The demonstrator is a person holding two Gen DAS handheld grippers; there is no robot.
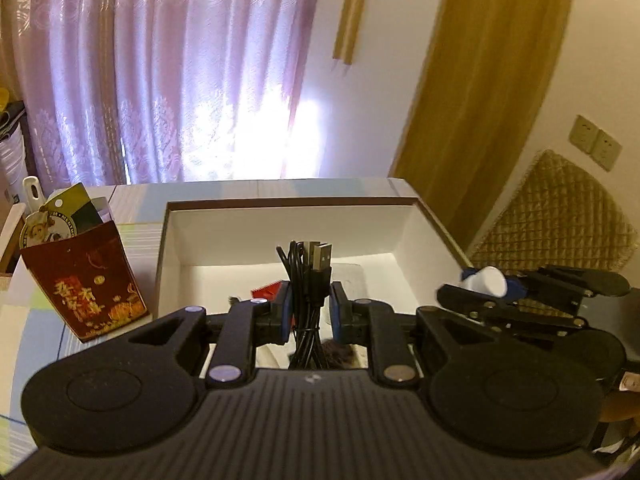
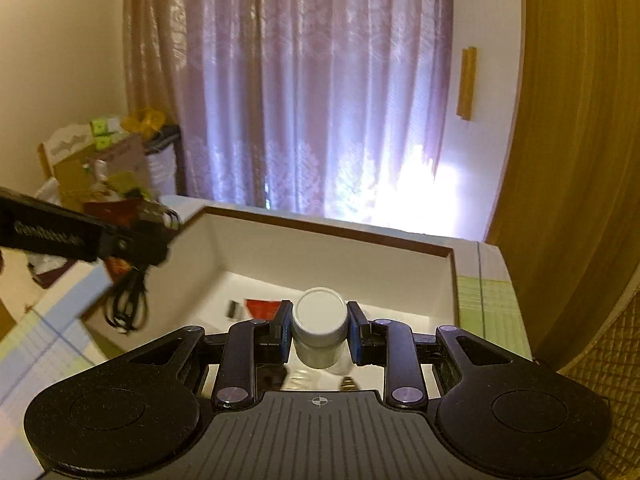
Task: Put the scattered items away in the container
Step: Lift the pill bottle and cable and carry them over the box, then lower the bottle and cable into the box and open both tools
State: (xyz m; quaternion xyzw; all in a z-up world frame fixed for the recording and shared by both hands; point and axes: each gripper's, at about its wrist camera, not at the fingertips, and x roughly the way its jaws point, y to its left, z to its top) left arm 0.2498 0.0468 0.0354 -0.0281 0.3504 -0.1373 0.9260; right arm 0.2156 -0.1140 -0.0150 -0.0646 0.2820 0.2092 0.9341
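The left gripper [image 1: 310,308] clamps a bundled black USB cable [image 1: 308,280], its plugs pointing up, above the open white-lined cardboard box [image 1: 288,232]. The right gripper [image 2: 319,330] pinches a small white-capped jar [image 2: 319,320] over the same box, where a red packet [image 2: 262,308] lies on the floor. "GenRobot.AI" reads along the left gripper's side in the right wrist view. A red gift bag [image 1: 86,280] with gold Chinese characters stands beside the box.

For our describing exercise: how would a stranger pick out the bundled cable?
Find the big white-lined box on the table before the curtain. Above its open top, the left gripper clamps a coiled black USB cable. Unlike the white-capped jar in the right gripper, it is thin, dark and looped, with metal plugs on top.
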